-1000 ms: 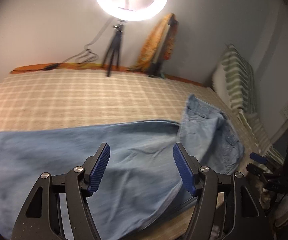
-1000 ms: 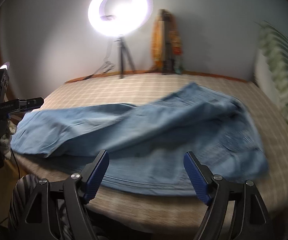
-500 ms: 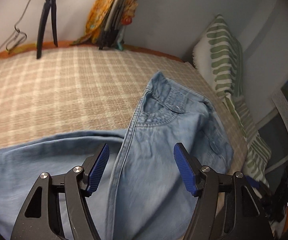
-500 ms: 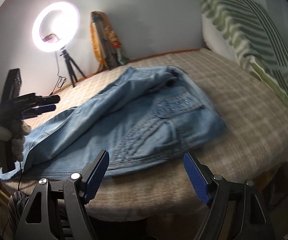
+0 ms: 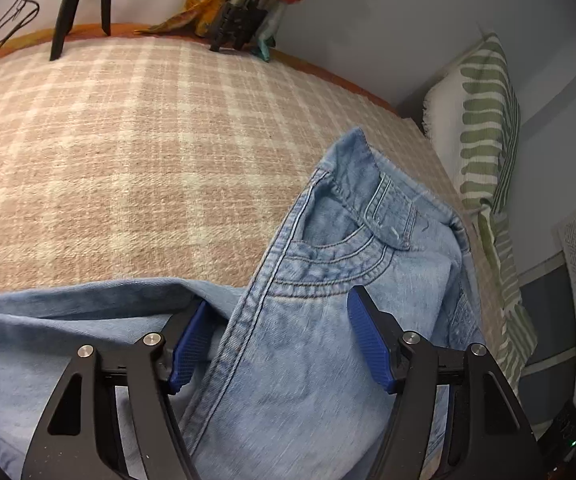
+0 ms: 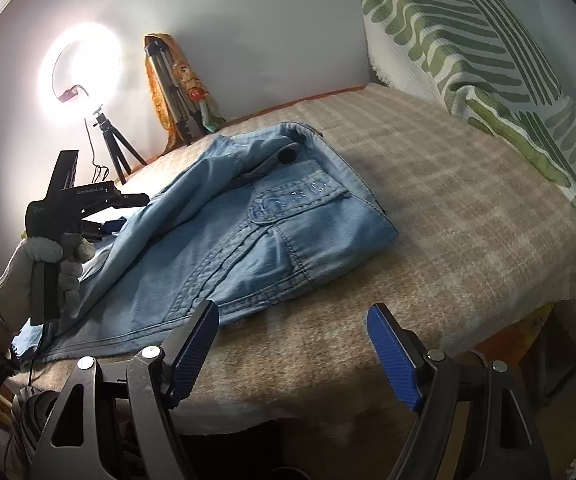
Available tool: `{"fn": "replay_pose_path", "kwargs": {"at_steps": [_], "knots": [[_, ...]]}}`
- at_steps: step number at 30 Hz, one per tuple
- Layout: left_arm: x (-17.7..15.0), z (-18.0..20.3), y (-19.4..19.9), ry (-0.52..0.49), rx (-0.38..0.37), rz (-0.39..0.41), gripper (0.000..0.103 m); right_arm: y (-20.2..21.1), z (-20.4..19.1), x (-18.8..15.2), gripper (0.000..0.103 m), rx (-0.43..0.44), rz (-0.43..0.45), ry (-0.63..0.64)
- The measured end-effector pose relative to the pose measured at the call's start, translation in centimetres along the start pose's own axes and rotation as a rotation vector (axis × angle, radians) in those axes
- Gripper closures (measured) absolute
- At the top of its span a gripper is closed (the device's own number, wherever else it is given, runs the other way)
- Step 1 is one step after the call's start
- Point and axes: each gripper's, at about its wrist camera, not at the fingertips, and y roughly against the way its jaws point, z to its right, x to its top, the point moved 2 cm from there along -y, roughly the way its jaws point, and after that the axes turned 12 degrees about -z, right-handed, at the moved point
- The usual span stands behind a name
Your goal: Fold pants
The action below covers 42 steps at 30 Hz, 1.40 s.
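Left wrist view: left gripper [image 5: 284,340] jaws closing astride the side seam of the pants [image 5: 312,320], which sprawl rumpled across the bed [image 5: 128,152] from 9 toward 2 o'clock, right gripper [image 6: 292,352] agape, empty, at 6 — no neat fold yet

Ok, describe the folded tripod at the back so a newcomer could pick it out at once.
Start at the checked bed cover and follow it to the far wall. Right of the glowing ring light, the folded tripod leans upright against the wall. Unlike the ring light's small black stand, it is grey and backed by orange patterned cloth.
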Motion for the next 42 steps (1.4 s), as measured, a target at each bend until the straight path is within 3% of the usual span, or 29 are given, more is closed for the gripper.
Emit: {"fn": "replay_pose_path", "kwargs": {"at_steps": [1,3,6,15,17,20,24,26,28,29,32,35,42], "knots": [[0.0,-0.1,0.0,0.002,0.000,0.001,0.052,-0.1,0.1,0.0,0.024,0.004,0.000,-0.004],[0.0,-0.2,0.0,-0.003,0.019,0.006,0.067,0.0,0.0,0.1,0.025,0.010,0.004,-0.002],[-0.2,-0.3,0.4,-0.010,0.012,0.027,0.081,0.0,-0.2,0.3,0.027,0.011,0.010,0.009],[-1.4,0.9,2.2,-0.075,-0.030,0.076,0.092,-0.2,-0.4,0.9,0.035,0.022,0.014,-0.001],[-2.2,1.5,2.8,-0.101,-0.051,0.082,0.093,-0.1,-0.4,1.3,0.035,0.033,0.018,-0.006],[-2.6,2.1,2.9,-0.171,0.011,0.086,0.092,0.1,-0.4,2.2,0.035,0.056,0.026,-0.022],[-1.3,1.7,1.9,-0.160,0.017,0.066,0.092,0.6,-1.2,3.5,0.035,0.070,0.049,-0.008],[-0.3,2.0,1.0,-0.165,0.040,0.055,0.082,0.8,-1.6,3.7,0.035,0.081,0.058,0.003],[0.4,2.2,0.1,-0.164,0.044,0.034,0.062,1.0,-2.0,3.6,0.035,0.085,0.060,0.013],[0.9,2.2,-0.4,-0.157,0.049,0.023,0.060,1.0,-2.2,3.4,0.035,0.085,0.058,0.019],[1.9,1.8,-2.0,-0.096,0.039,-0.002,0.059,1.0,-2.2,2.9,0.034,0.074,0.051,0.028],[2.4,1.4,-2.1,-0.060,-0.003,0.026,0.059,0.9,-1.9,2.4,0.035,0.065,0.042,0.030],[2.8,1.2,-1.2,-0.020,-0.006,0.053,0.059,0.7,-1.2,1.8,0.035,0.067,0.030,0.009]]}}
